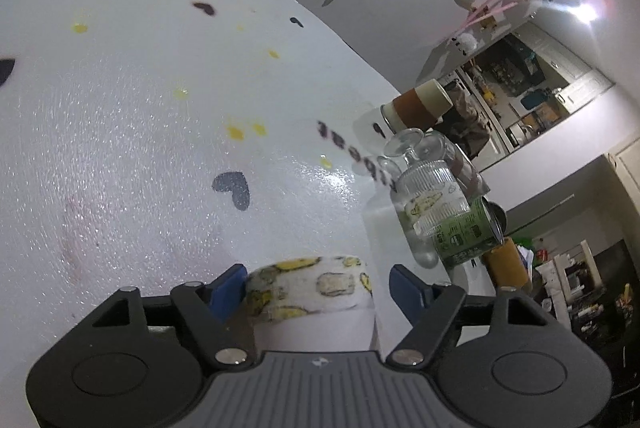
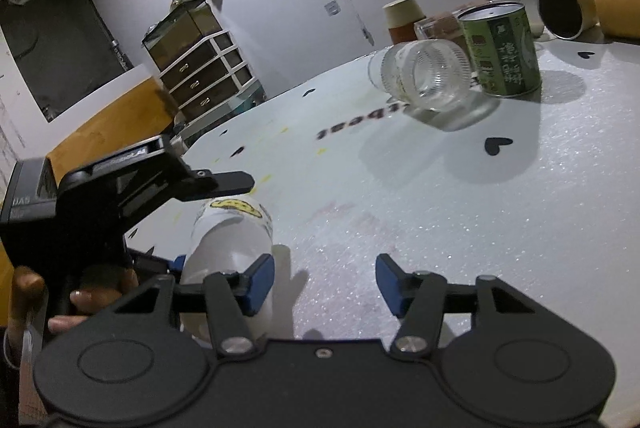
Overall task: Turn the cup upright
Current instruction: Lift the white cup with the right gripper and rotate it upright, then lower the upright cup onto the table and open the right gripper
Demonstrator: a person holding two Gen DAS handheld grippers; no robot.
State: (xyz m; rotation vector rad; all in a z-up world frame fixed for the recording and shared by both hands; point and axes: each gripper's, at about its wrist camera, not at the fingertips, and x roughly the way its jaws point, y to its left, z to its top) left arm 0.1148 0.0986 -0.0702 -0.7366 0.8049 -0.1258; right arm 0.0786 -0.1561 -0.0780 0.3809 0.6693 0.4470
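Observation:
A white cup with yellow cartoon prints (image 1: 312, 292) sits between the blue pads of my left gripper (image 1: 318, 292). There is a gap on the right pad's side, so the jaws stand open around it. In the right wrist view the same cup (image 2: 232, 248) is tilted, with the left gripper (image 2: 132, 184) around it from the left. My right gripper (image 2: 324, 284) is open and empty above the white table (image 2: 440, 208), just right of the cup.
A ribbed glass jar (image 2: 428, 76) lies on its side at the far end, next to a green tin (image 2: 500, 48), a brown paper cup (image 2: 404, 16) and a tipped steel-lined cup (image 2: 568, 10). The table edge runs along the left. A drawer unit (image 2: 204, 72) stands beyond it.

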